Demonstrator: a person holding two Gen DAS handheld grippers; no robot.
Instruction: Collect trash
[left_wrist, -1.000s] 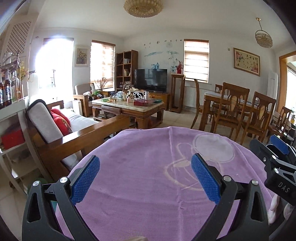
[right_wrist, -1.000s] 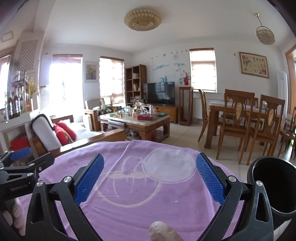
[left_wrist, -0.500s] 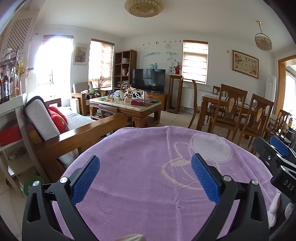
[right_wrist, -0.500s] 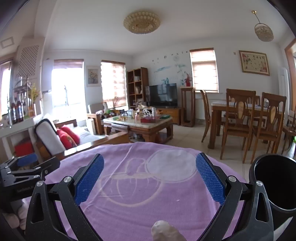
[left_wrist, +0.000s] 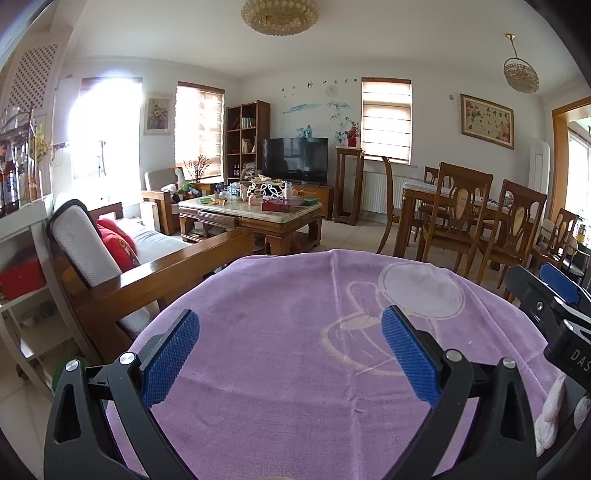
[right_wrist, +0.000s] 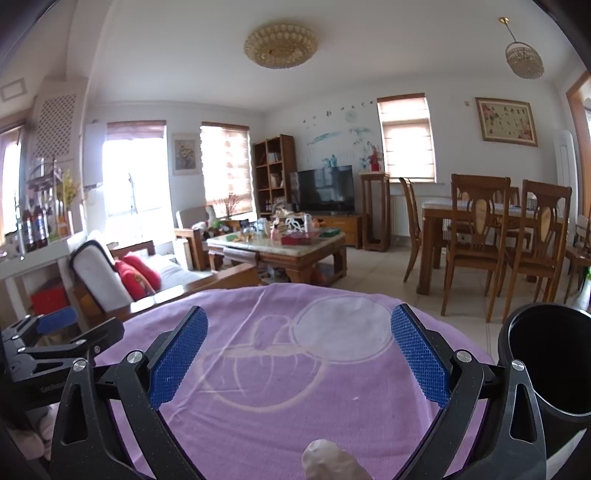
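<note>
Both tongs hover side by side over the surface (left_wrist: 280, 369), which is covered by a purple cloth. The left tongs (left_wrist: 290, 356) are spread wide and hold nothing; the right tongs (right_wrist: 299, 356) also. A crumpled white paper ball (right_wrist: 328, 461) lies near, just under the right tongs. A black bin (right_wrist: 546, 369) stands at the right edge.

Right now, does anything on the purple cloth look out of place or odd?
Yes. A crumpled white paper wad lies on the purple cloth, at its near edge between the open right gripper fingers. More white scraps lie at the cloth's right edge. The black bin stands upright beside the cloth.
</note>
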